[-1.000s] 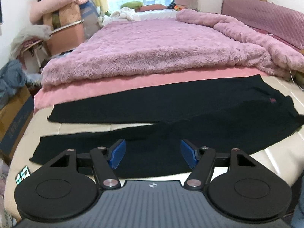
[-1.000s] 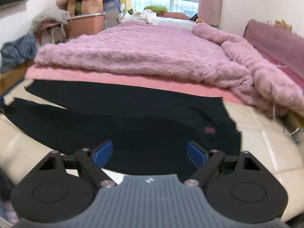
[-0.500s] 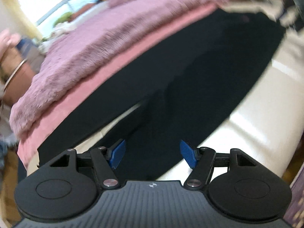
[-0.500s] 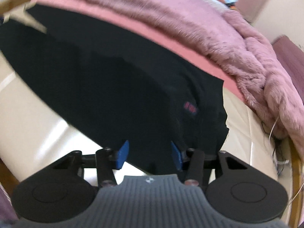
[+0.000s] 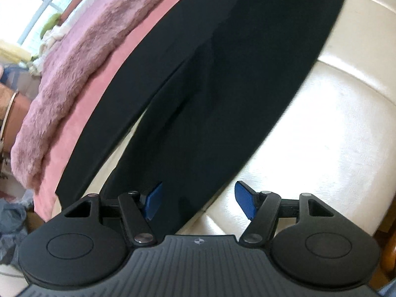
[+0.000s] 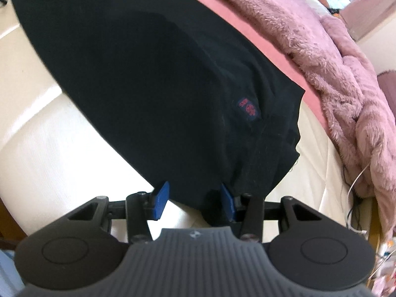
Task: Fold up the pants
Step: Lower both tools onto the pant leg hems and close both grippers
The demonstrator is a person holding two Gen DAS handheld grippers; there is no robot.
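Observation:
Black pants (image 5: 222, 79) lie flat across a cream padded surface (image 5: 334, 128), both legs spread apart. My left gripper (image 5: 199, 204) is open, low over the near leg, whose hem edge lies between the blue pads (image 5: 243, 201). In the right wrist view the pants' waist end (image 6: 173, 94) with a small red logo (image 6: 248, 108) fills the frame. My right gripper (image 6: 194, 201) is open but narrowed, its blue pads (image 6: 162, 199) on either side of the waistband's near edge, with cloth between them.
A fluffy pink blanket (image 5: 74, 57) and a pink sheet (image 5: 104, 79) lie beyond the pants; the blanket also shows in the right wrist view (image 6: 334, 57). White cables (image 6: 356, 180) hang at the right edge of the cream surface. A window (image 5: 37, 5) is far back.
Both grippers have dropped down and tilted toward the pants' near edge. The right gripper's jaws have narrowed around the waistband edge. The left jaws stay wide.

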